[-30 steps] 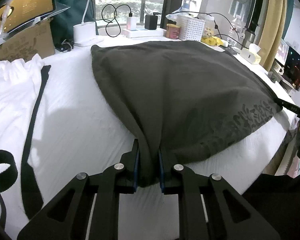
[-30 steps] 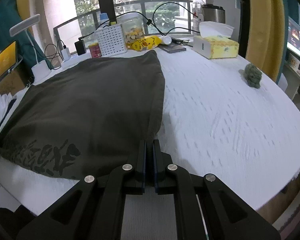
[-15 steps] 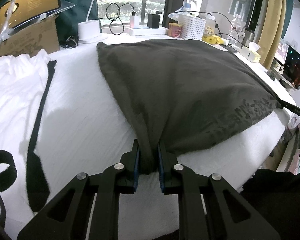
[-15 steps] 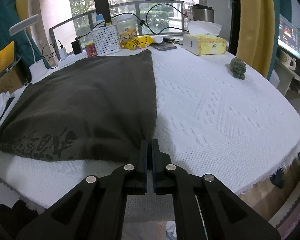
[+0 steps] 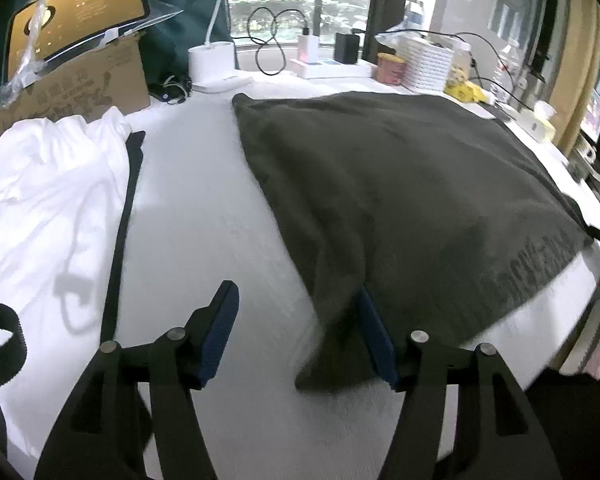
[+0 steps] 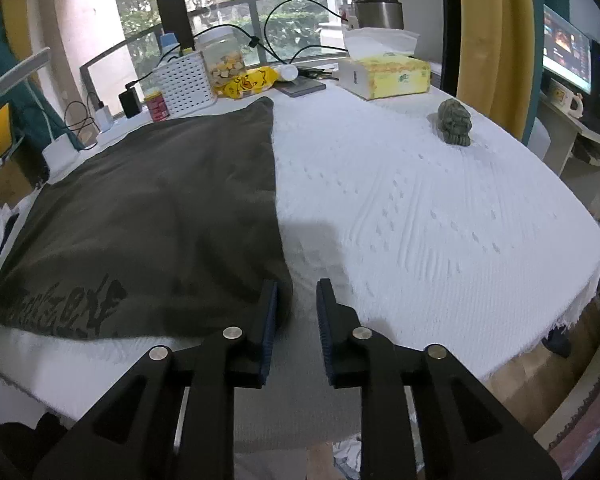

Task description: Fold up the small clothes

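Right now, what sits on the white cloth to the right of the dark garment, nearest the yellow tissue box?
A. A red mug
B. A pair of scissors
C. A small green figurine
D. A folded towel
C: in the right wrist view a small green figurine stands alone on the white tablecloth, just in front of the yellow tissue box and well apart from the dark garment.

1. The dark olive-grey garment [image 5: 400,184] is showing a darker printed script along its hem at the table's near edge.
2. The tablecloth [image 6: 440,216] is showing white, with a woven dash pattern.
3. The tissue box [image 6: 388,77] is showing yellow and white.
4. The gripper pads [image 6: 269,320] are showing blue on black fingers.
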Tool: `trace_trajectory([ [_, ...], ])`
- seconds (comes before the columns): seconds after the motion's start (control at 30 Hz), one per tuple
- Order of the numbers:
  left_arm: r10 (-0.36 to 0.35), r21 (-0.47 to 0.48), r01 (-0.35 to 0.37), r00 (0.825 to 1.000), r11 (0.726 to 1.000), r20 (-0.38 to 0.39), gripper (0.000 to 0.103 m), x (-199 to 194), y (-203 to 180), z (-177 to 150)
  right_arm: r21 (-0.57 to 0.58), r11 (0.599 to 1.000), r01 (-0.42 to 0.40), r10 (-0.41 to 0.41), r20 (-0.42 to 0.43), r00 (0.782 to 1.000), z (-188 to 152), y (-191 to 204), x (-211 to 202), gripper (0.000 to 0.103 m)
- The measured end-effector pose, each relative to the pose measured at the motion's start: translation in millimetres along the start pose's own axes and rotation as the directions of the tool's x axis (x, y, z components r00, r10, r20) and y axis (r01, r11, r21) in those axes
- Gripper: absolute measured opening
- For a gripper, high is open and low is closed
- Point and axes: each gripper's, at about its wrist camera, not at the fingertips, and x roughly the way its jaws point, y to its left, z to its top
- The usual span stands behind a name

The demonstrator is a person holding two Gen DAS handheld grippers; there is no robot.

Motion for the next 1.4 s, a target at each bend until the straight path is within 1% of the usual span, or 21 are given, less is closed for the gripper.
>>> trace_trajectory([
  [0.07, -0.011, -0.016, 0.011, 1.000, 1.000, 0.002, 0.062, 3, 4, 8, -0.005, 1.000, 0.002, -0.002, -0.006, 1.000, 6, 1, 2, 0.026],
  [0.13, -0.018, -0.035, 0.019, 1.000, 0.999, 0.007, 0.062, 9, 7, 18, -0.007, 1.000, 0.009, -0.009, -0.005, 1.000, 12, 1, 4, 0.030],
  [0.2, -0.022, -0.047, 0.023, 1.000, 0.999, 0.017, 0.062, 12, 10, 27, -0.002, 1.000, 0.014, -0.014, 0.000, 1.000, 19, -1, 6, 0.043],
  [0.37, -0.014, -0.069, 0.014, 1.000, 0.997, 0.005, 0.062, 35, 18, 45, -0.004, 1.000, 0.013, -0.013, -0.005, 1.000, 36, -1, 18, 0.044],
  [0.5, 0.028, -0.050, -0.029, 0.999, 0.998, -0.025, 0.061, 56, 22, 54, -0.009, 1.000, -0.001, 0.001, -0.015, 1.000, 50, 3, 30, 0.044],
  [0.53, 0.030, -0.049, -0.032, 0.999, 0.998, -0.036, 0.055, 59, 22, 55, -0.010, 1.000, -0.005, 0.005, -0.017, 1.000, 54, 5, 34, 0.044],
  [0.57, 0.035, -0.038, -0.037, 0.999, 0.999, -0.035, 0.043, 62, 22, 57, -0.012, 1.000, -0.009, 0.009, -0.019, 1.000, 57, 5, 37, 0.044],
  [0.6, 0.045, -0.017, -0.046, 0.999, 0.999, -0.030, 0.037, 63, 21, 58, -0.014, 1.000, -0.014, 0.014, -0.022, 1.000, 61, 6, 41, 0.044],
  [0.63, 0.047, 0.003, -0.047, 0.998, 0.999, -0.030, 0.026, 64, 19, 60, -0.016, 1.000, -0.019, 0.019, -0.024, 1.000, 65, 7, 45, 0.044],
  [0.67, 0.030, 0.007, -0.030, 0.999, 1.000, -0.035, 0.003, 65, 19, 62, -0.017, 1.000, -0.024, 0.024, -0.027, 0.999, 68, 7, 48, 0.044],
  [0.7, 0.015, 0.001, -0.015, 0.999, 1.000, -0.042, 0.002, 66, 20, 64, -0.018, 0.999, -0.030, 0.030, -0.032, 0.999, 71, 8, 52, 0.044],
  [0.8, 0.047, 0.003, -0.047, 0.998, 0.999, -0.037, 0.002, 66, 21, 67, -0.017, 0.999, -0.044, 0.044, -0.036, 0.998, 83, 11, 64, 0.044],
  [0.93, 0.091, -0.039, -0.092, 0.995, 0.995, -0.029, 0.002, 63, 35, 71, -0.024, 0.997, -0.072, 0.070, -0.059, 0.996, 97, 15, 83, 0.044],
  [0.97, 0.086, -0.044, -0.087, 0.996, 0.995, -0.036, 0.002, 64, 37, 72, -0.031, 0.996, -0.080, 0.078, -0.068, 0.995, 101, 18, 90, 0.044],
  [1.2, 0.107, -0.029, -0.108, 0.993, 0.994, -0.057, 0.003, 69, 30, 77, -0.083, 0.988, -0.127, 0.117, -0.113, 0.987, 121, 27, 116, 0.044],
  [1.23, 0.112, -0.027, -0.114, 0.992, 0.993, -0.061, 0.003, 70, 29, 78, -0.102, 0.985, -0.137, 0.125, -0.123, 0.985, 123, 29, 118, 0.042],
  [1.27, 0.110, -0.027, -0.112, 0.992, 0.993, -0.059, 0.003, 70, 28, 78, -0.139, 0.982, -0.130, 0.112, -0.130, 0.985, 124, 34, 121, 0.025],
  [1.3, 0.112, -0.025, -0.114, 0.992, 0.993, -0.065, 0.004, 71, 28, 79, -0.167, 0.979, -0.121, 0.099, -0.134, 0.986, 123, 37, 122, 0.013],
  [1.33, 0.119, -0.024, -0.121, 0.990, 0.992, -0.070, 0.004, 72, 27, 79, -0.201, 0.974, -0.109, 0.084, -0.130, 0.988, 124, 41, 123, 0.012],
  [1.37, 0.126, -0.025, -0.128, 0.989, 0.991, -0.072, 0.005, 73, 26, 80, -0.212, 0.972, -0.105, 0.079, -0.129, 0.989, 125, 42, 124, 0.006],
  [1.4, 0.129, -0.032, -0.132, 0.989, 0.991, -0.075, 0.005, 74, 26, 81, -0.210, 0.972, -0.109, 0.083, -0.127, 0.988, 126, 40, 125, 0.004],
])
